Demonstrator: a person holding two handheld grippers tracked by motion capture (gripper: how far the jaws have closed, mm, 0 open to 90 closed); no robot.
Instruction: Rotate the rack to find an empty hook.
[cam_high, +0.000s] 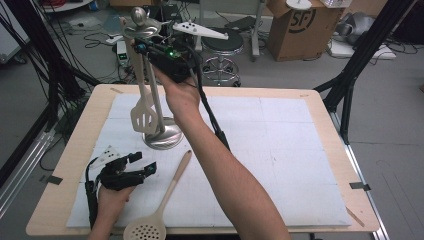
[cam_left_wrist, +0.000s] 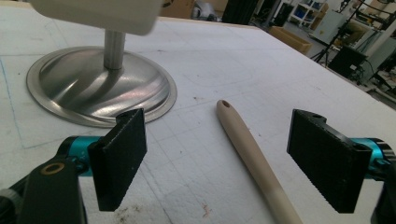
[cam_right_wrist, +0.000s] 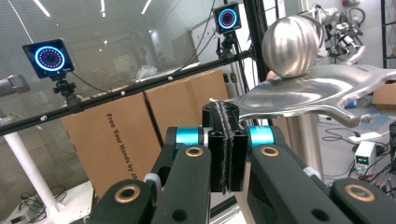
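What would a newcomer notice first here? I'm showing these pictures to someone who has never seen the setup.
Probably the steel utensil stand at the table's far left, a cream slotted spatula hanging from its top, where the right gripper is raised with jaws shut. Next, the cream skimmer spoon lying near the front edge, its handle in front of the open left gripper.

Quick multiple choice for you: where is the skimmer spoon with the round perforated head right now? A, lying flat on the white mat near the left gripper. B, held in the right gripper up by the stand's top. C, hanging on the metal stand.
A: the skimmer spoon lies flat on the white mat, its handle running between the open jaws of the left gripper, while the slotted spatula hangs on the metal stand.
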